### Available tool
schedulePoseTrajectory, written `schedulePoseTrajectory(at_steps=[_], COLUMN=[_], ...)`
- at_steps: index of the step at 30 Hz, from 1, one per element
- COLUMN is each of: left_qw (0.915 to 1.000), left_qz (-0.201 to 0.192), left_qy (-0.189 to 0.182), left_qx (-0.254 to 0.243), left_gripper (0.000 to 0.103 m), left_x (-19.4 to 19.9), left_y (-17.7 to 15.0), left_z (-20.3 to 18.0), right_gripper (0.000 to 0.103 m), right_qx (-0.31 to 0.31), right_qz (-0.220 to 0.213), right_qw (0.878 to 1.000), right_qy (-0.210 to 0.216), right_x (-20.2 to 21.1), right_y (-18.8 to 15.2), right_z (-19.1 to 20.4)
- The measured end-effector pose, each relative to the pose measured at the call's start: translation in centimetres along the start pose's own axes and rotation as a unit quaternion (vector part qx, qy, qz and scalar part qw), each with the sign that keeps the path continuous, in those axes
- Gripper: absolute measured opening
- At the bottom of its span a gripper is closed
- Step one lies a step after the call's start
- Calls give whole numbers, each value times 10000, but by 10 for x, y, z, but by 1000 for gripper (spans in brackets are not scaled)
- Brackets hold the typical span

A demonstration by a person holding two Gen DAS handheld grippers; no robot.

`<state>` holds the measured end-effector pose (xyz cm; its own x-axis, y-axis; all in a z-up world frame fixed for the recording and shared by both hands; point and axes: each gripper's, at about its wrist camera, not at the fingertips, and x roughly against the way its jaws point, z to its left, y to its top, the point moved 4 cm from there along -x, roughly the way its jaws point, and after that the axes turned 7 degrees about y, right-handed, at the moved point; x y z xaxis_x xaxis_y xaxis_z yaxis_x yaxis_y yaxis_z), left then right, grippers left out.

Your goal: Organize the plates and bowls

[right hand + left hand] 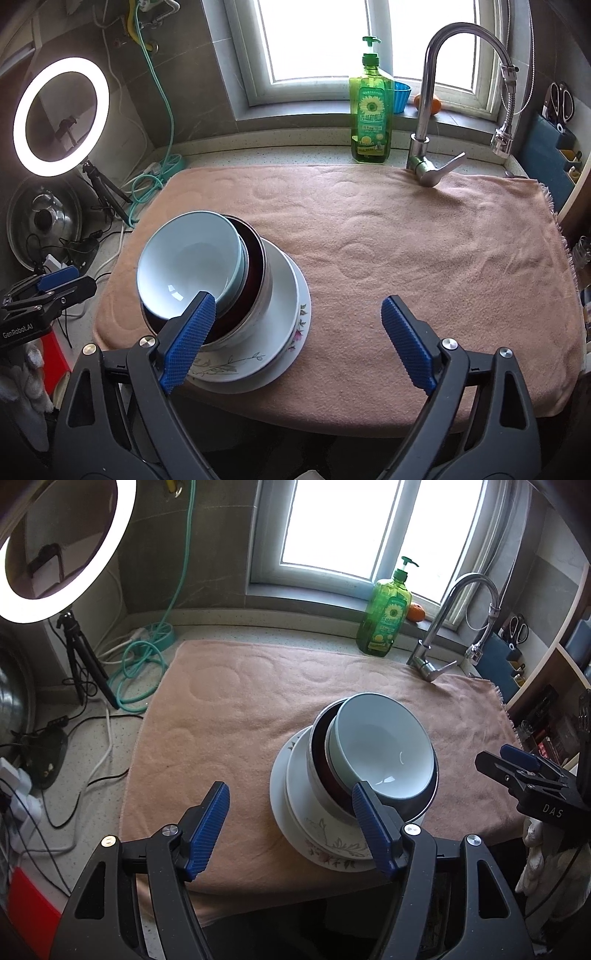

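A stack of dishes stands on a pink towel (236,716) (424,251). At the bottom is a plain white plate (277,797) (295,354), then a flowered plate (328,838) (236,363), a white-walled bowl (312,771) (264,314) with a dark inside, and a tilted pale blue bowl (380,746) (188,258) on top. My left gripper (291,823) is open and empty, in front of the stack at its left. My right gripper (299,339) is open and empty, in front of the stack at its right; it also shows in the left wrist view (517,768).
A green soap bottle (384,616) (371,110) and a chrome tap (443,627) (432,110) stand at the back. A ring light (62,550) (61,116) on a tripod, teal hose (147,657) and cables crowd the left. A shelf unit (554,672) is on the right.
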<state>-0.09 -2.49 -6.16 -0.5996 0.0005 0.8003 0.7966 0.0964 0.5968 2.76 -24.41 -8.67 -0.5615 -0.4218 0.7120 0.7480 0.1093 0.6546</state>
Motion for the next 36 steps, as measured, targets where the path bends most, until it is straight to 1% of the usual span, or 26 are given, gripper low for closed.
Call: schedulePoseTrajectory(at_steps=[22,36], left_qw=[10000,10000], left_qz=[-35,10], left_qy=[-37,-14], left_qx=[-5,-60], left_gripper=[69,69], left_x=[2,-1], left_y=[1,2], left_z=[-6,-7], right_gripper=[93,93], right_qx=[41,30], right_qz=[-13,19], right_qw=[10000,10000], right_qy=[-63,-54], right_x=[3,0], right_y=[1,3], right_z=[0,-1])
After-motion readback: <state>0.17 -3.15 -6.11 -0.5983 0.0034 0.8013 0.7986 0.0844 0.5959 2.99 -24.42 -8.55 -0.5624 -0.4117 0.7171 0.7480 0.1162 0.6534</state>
